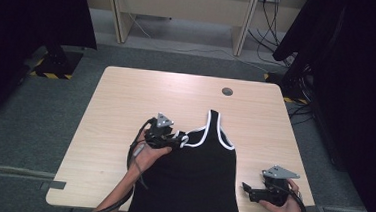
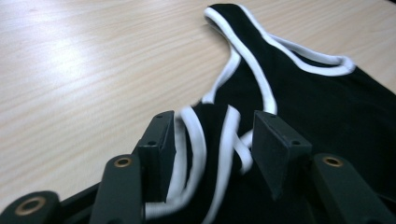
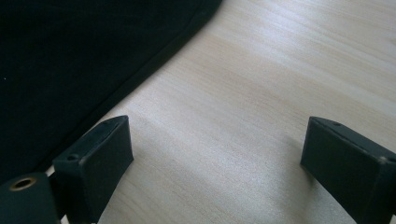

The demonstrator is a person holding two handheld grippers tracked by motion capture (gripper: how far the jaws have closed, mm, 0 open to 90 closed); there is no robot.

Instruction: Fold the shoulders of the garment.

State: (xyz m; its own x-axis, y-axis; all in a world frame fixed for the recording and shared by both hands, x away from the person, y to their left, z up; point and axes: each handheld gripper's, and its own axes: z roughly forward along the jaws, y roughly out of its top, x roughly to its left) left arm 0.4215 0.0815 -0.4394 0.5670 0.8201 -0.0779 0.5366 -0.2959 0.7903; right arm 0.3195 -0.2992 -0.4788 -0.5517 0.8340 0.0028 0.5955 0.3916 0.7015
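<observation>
A black tank top (image 1: 196, 172) with white trim lies flat on the light wooden table (image 1: 126, 106), its hem over the near edge. Its far strap (image 1: 215, 120) points away from me. The near-left strap (image 2: 210, 135) is folded back in a bunch. My left gripper (image 1: 179, 139) sits at that bunch, and in the left gripper view (image 2: 214, 119) its jaws stand partly apart with the strap between them. My right gripper (image 1: 247, 189) rests by the top's right side; its jaws (image 3: 217, 123) are wide open over bare wood, with the black cloth (image 3: 56, 56) beside the left jaw.
A round cable hole (image 1: 227, 91) sits near the table's far edge. Black curtains (image 1: 358, 73) hang to the left and right of the table. A desk frame (image 1: 183, 5) and cables stand on the floor behind. Bare wood stretches across the far and left parts of the table.
</observation>
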